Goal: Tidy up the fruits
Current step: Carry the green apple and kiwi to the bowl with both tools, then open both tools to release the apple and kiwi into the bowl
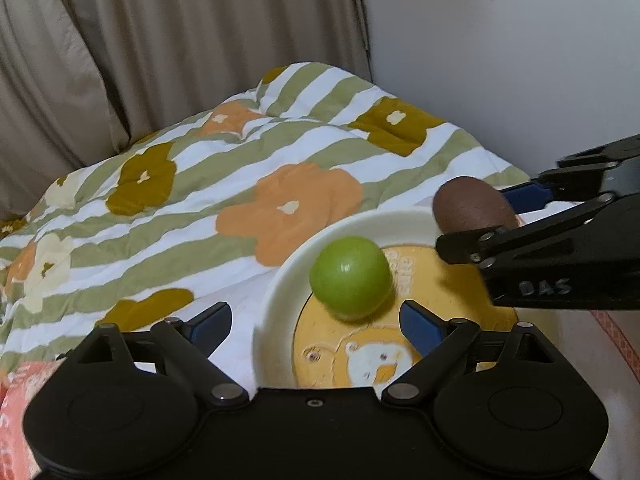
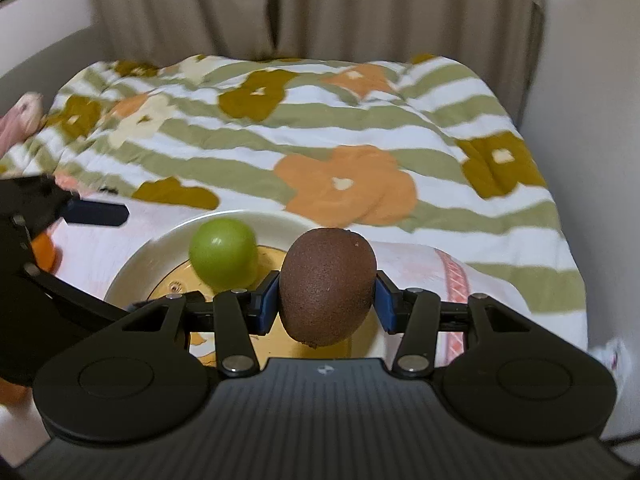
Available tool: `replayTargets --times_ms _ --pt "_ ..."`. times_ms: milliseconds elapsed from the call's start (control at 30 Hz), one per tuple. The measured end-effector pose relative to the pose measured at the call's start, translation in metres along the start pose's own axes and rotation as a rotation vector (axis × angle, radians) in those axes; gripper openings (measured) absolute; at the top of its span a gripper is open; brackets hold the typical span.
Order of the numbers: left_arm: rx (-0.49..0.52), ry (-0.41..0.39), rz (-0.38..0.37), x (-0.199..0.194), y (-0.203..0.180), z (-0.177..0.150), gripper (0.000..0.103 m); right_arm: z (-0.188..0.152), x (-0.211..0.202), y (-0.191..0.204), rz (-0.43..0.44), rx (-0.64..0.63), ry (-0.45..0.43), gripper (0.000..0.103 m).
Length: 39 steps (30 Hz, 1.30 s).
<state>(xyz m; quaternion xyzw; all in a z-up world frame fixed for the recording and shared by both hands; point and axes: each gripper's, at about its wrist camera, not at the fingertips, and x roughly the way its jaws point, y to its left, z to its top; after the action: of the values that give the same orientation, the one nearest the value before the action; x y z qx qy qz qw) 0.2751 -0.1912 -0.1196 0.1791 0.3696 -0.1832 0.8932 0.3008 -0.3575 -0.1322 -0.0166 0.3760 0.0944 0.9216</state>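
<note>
We had the right tool (image 2: 327,300) clamped on the kiwi (image 2: 328,288), held over the plate (image 2: 132,268) on the bed. Left tool (image 1: 316,322) was released, empty. Risk: dropped kiwi could knock the green fruit (image 2: 223,254) off the plate's rim.

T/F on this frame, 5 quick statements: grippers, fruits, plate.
1. The right gripper holds the kiwi between its jaws. True.
2. The green fruit lies on the blanket. False: it sits in the plate.
3. The left gripper is shut on the green fruit. False: its jaws are open and hold nothing.
4. The kiwi is over the plate. True.
5. The plate's centre is plain white. False: it is yellow with a cartoon print.
</note>
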Motion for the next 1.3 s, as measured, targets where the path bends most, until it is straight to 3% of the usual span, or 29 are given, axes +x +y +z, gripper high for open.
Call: replayTargets --times_ms 533,600,667,700,1200,1300 --pt "-0.114 0.046 0.038 -0.024 0.017 -0.025 0.096 -0.013 0.029 0.025 0.013 -0.187 -0.022 0.066" --pt "-0.116 0.045 0.043 -0.026 0.016 -0.026 0.096 -0.015 0.028 0.028 0.001 -0.212 -0.039 0.070" --pt "-0.119 0.044 0.044 -0.028 0.016 -0.027 0.096 -0.017 0.027 0.031 -0.018 -0.242 -0.048 0.088" --pt "-0.122 0.043 0.045 -0.029 0.016 -0.027 0.096 -0.017 0.026 0.032 -0.030 -0.251 -0.051 0.092" --pt "-0.146 -0.013 0.066 -0.063 0.015 -0.022 0.096 -0.007 -0.031 0.022 -0.045 -0.169 -0.092 0.095" --pt "-0.159 -0.030 0.076 -0.078 0.016 -0.021 0.096 -0.006 -0.051 0.022 -0.027 -0.140 -0.101 0.103"
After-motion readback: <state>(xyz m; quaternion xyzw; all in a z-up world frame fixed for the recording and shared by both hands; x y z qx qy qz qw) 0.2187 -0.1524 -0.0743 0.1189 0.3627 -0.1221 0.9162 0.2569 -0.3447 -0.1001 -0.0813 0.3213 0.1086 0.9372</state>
